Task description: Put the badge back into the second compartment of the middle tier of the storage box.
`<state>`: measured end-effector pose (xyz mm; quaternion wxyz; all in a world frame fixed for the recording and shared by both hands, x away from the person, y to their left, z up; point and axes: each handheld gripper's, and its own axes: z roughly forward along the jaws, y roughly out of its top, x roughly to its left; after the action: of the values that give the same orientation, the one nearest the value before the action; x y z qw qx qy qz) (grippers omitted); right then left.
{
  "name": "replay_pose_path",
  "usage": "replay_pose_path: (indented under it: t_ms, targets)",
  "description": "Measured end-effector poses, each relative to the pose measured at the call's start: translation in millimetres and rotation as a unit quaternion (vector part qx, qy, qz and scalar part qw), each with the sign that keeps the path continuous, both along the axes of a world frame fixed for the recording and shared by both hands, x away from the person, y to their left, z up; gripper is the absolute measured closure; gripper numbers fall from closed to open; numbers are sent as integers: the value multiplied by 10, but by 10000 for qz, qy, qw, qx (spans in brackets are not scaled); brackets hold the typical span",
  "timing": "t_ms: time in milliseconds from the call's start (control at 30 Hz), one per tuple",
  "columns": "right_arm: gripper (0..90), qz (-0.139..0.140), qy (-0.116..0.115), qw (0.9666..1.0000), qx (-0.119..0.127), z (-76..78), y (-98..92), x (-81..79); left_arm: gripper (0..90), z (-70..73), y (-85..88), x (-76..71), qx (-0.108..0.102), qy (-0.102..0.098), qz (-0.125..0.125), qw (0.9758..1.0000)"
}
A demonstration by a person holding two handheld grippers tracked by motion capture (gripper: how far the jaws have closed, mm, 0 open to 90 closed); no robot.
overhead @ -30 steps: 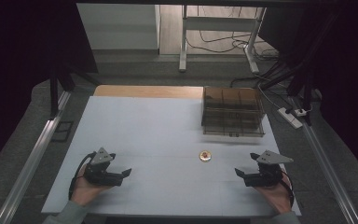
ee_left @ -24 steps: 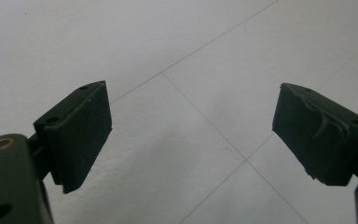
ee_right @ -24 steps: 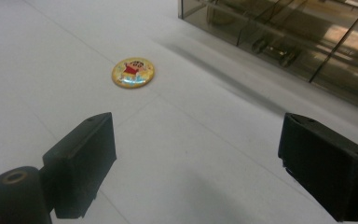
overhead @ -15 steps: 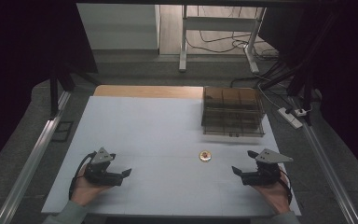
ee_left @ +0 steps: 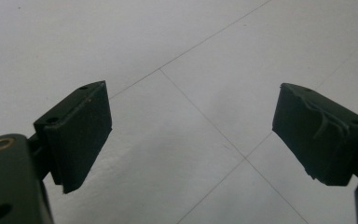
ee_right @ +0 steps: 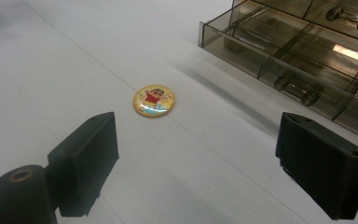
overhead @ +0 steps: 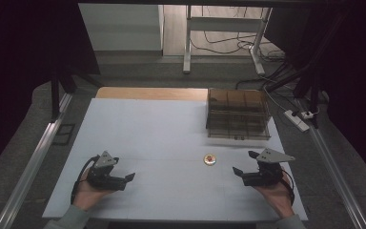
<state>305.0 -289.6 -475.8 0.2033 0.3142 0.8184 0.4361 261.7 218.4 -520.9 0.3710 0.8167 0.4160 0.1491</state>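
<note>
a pale matte white tabletop [overhead: 171, 138] with thin scored seams crossing it takes up most of the high view, with a strip of bare wood along its far edge. lying flat on it, right of centre, is a small round glossy badge with a yellow rim and a cartoon figure in red [overhead: 210, 159] [ee_right: 153, 100]. beyond the badge, at the far right of the table, sits a smoky transparent plastic organiser box with divided compartments [overhead: 238, 113] [ee_right: 303, 51]; a few compartments hold dark, shiny rounded bits, too blurry to identify.

the left gripper [overhead: 121, 180] [ee_left: 191, 135] is cupped in the person's left hand [overhead: 88, 193] near the front left corner, low over the table, pointing right. its blocky black rubbery jaws stand wide apart with just bare table between them, holding nothing.

the right gripper [overhead: 244, 164] [ee_right: 196, 163] sits in the right hand [overhead: 274, 193] at the front right, aimed left toward the badge, which lies just ahead of it, apart from both jaws. those jaws are spread wide too, nothing gripped.
</note>
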Motion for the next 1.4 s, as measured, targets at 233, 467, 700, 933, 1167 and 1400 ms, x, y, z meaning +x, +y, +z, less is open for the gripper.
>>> replay_pose_path:
  t_ms: [233,467,700,933,1167,1400]
  targets:
    - [139,17,5,10000,-9,34,69,34,121,0,0,0,1,2,-1,10000]
    - [140,113,70,9999,-21,54,145,78,121,-5,-5,3,7,16,-6,10000]
    - [144,180,107,9998,-42,71,219,115,120,-3,-8,1,-3,17,-16,10000]
    - [145,242,143,9996,-84,77,275,146,120,-5,-8,5,2,22,-21,10000]
    - [146,288,155,9993,-153,81,345,191,118,-5,-10,7,8,23,-26,10000]
    - [146,297,175,9990,-273,96,431,242,118,-5,-10,7,14,25,-31,10000]
